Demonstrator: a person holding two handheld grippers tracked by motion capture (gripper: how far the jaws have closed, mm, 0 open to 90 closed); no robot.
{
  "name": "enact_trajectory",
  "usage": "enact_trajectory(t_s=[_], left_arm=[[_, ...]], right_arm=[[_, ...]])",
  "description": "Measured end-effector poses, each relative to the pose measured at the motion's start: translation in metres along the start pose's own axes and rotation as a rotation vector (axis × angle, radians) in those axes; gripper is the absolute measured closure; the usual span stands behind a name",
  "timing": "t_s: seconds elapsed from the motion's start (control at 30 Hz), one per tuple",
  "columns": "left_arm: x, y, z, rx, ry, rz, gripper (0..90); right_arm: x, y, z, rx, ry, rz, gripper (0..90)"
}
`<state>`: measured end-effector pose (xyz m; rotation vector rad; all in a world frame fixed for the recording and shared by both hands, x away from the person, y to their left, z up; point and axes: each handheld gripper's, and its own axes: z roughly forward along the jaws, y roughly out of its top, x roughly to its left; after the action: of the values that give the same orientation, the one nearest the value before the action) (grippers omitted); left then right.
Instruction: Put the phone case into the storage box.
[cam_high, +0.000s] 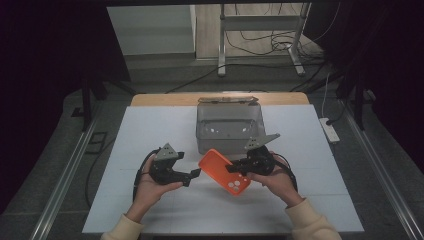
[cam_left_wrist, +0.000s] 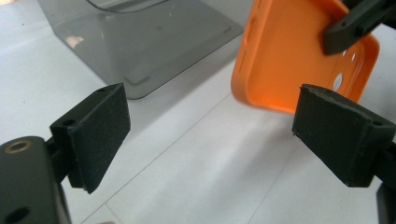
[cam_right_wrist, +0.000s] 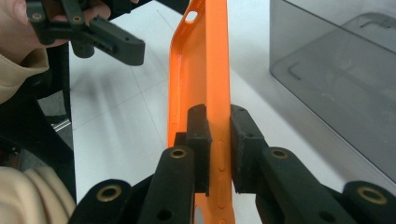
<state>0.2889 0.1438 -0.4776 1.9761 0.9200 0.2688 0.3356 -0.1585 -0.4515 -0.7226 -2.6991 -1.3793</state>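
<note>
My right gripper (cam_high: 234, 168), level above the white table (cam_high: 150, 130), pinches one long edge of the smooth orange phone case (cam_high: 223, 171) between padded black jaws. My left gripper (cam_high: 194, 175) faces it, jaws spread wide and empty, the case just beyond them. A translucent grey box (cam_high: 229, 127) stands behind.

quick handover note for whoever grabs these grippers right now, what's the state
Right gripper: shut on the side wall of the orange phone case, holding it up off the white table.
Left gripper: open, holding nothing, jaws facing the case's free end, not touching it.
Grey clear box: open-topped, just behind the case.
Done: case picked up.
Left: probably a handover to the left gripper or placing it in the box.
</note>
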Motion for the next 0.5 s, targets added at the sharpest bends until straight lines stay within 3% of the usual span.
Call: enact_trajectory(t_s=[0.17, 0.23, 0.5], left_arm=[[-0.002, -0.003, -0.004, -0.019, 0.012, 0.026, 12.6], [-0.003, -0.007, -0.006, -0.022, 0.035, 0.044, 12.7], [0.0, -0.023, -0.009, -0.003, 0.072, 0.044, 12.8]], right_arm=[[0.0, 0.0, -0.002, -0.009, -0.011, -0.005, 79.6], [0.0, 0.0, -0.002, -0.014, -0.013, -0.004, 79.6], [0.003, 0.001, -0.004, -0.014, -0.028, -0.012, 79.6]])
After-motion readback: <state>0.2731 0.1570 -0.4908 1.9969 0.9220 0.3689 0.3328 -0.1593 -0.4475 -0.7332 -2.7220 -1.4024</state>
